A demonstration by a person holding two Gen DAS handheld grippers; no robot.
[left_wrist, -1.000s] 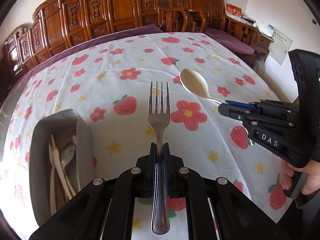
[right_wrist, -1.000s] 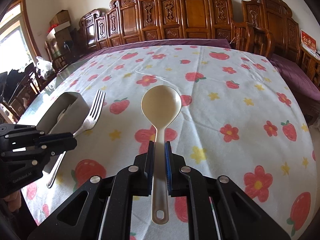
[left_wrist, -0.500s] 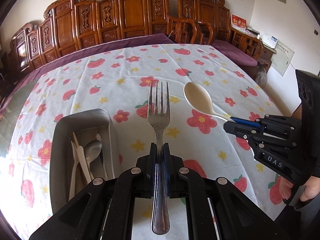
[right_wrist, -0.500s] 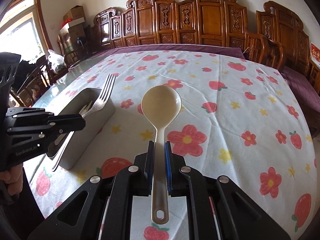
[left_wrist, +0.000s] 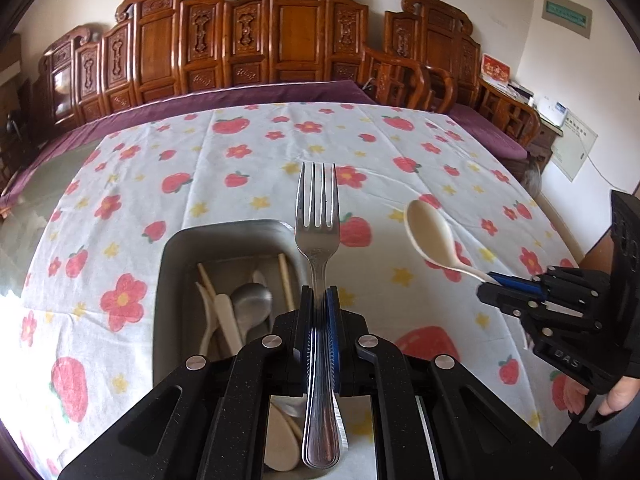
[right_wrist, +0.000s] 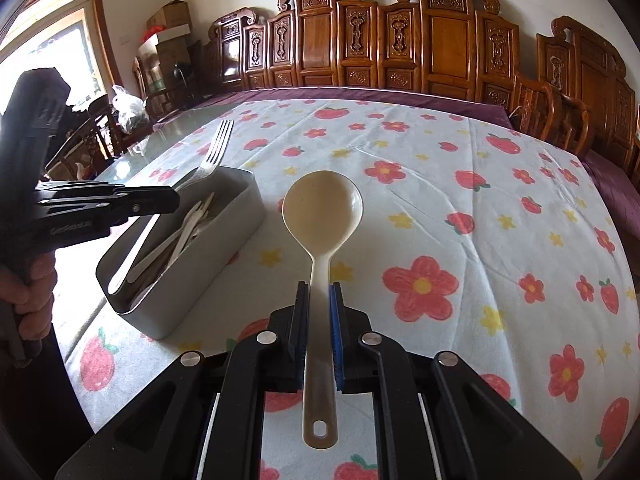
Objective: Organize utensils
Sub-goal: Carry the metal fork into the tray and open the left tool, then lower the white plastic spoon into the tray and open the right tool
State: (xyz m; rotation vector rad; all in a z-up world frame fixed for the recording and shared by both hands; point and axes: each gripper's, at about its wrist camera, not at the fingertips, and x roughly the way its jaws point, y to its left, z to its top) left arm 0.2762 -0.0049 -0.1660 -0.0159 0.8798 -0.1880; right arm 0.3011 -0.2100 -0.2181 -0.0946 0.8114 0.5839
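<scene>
The bench is spread with a white cloth printed with red strawberries, red flowers and small yellow stars, creased in long folds; a purple cover shows along its far edge; beyond that stands a row of carved dark-wood chairs against a pale wall, with a bright window and stacked cartons off to the left of the right-hand jaws. The left gripper has its jaws clenched on the handle of a steel fork, tines pointing away, held above the far right corner of a grey metal tray; the tray sits on the cloth just left of and under those jaws, holding pale spoons, a steel spoon and sticks. The right gripper has its jaws clamped on the handle of a cream spoon, bowl forward, off the cloth; the tray lies to their left.
</scene>
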